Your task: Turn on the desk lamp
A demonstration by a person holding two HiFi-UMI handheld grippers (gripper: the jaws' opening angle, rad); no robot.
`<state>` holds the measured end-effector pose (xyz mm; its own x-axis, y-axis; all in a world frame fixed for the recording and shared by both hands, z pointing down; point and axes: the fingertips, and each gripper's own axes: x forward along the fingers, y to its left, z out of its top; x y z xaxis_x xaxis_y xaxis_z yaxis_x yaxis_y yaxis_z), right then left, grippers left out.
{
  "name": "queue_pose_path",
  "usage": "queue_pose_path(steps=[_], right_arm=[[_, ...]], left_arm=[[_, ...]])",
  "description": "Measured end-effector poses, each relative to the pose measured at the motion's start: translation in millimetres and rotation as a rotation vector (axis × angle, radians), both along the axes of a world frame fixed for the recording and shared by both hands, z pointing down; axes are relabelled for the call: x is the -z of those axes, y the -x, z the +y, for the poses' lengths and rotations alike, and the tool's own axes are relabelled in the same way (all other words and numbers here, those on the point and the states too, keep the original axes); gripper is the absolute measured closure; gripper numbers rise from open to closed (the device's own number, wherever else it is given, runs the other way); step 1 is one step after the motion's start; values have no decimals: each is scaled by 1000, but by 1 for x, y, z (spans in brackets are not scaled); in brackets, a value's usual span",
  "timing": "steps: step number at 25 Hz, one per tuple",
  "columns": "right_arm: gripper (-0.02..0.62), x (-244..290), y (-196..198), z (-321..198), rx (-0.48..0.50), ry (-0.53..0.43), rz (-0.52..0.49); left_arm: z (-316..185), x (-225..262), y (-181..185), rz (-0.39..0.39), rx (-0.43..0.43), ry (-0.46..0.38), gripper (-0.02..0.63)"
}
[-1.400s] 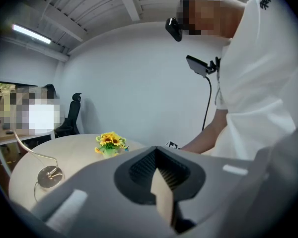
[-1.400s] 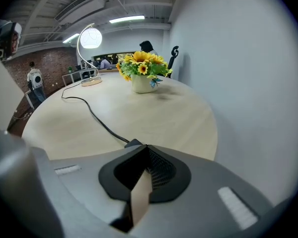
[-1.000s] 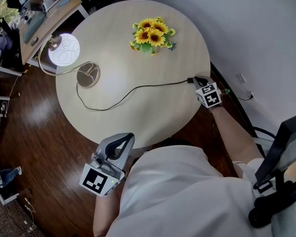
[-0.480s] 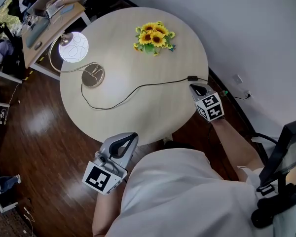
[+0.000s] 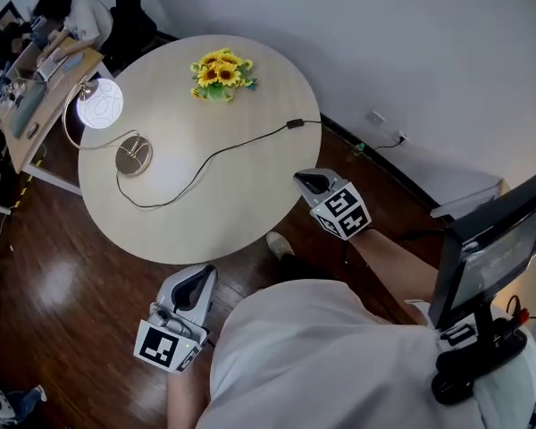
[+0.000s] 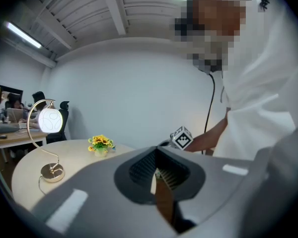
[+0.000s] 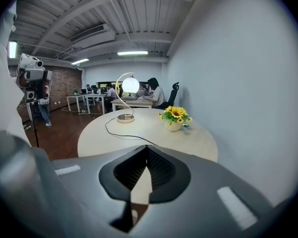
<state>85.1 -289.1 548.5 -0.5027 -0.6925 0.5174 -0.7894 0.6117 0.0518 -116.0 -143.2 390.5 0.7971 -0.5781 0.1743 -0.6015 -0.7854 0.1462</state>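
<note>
Round pale bench [image 5: 241,195] seen from above. Near its left edge, lit desk lamp [image 5: 100,104], globe glowing out past the rim, round base [image 5: 132,155] on the top. Black cord [image 5: 205,161] from the base across to the right edge, inline switch [image 5: 295,123] there. Sunflower pot [image 5: 219,72] by the far edge. Left hand-held gripper [image 5: 199,278] beyond the near edge; right hand-held gripper [image 5: 309,182] by the near right edge.

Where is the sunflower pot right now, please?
Head view: the sunflower pot stands near the far edge of the table, right of the lit lamp.
</note>
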Motion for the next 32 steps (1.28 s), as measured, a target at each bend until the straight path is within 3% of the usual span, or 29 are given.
queue_pose_path(steps=[8,19,24,32], right_arm=[[594,23,21,129,-38,-20,-35],[592,44,33,155,-7,-68,-86],[592,84,-7,225,25,-132,-122],[580,113,-53,308,76,-152,-203]], left_arm=[[93,-9,25,-7,-72,7,589],[85,-18,9,-6,-130,8,589],[143,-2,-43,-13,-106,-15,589],[214,4,-118,-19,-121,-16,589]])
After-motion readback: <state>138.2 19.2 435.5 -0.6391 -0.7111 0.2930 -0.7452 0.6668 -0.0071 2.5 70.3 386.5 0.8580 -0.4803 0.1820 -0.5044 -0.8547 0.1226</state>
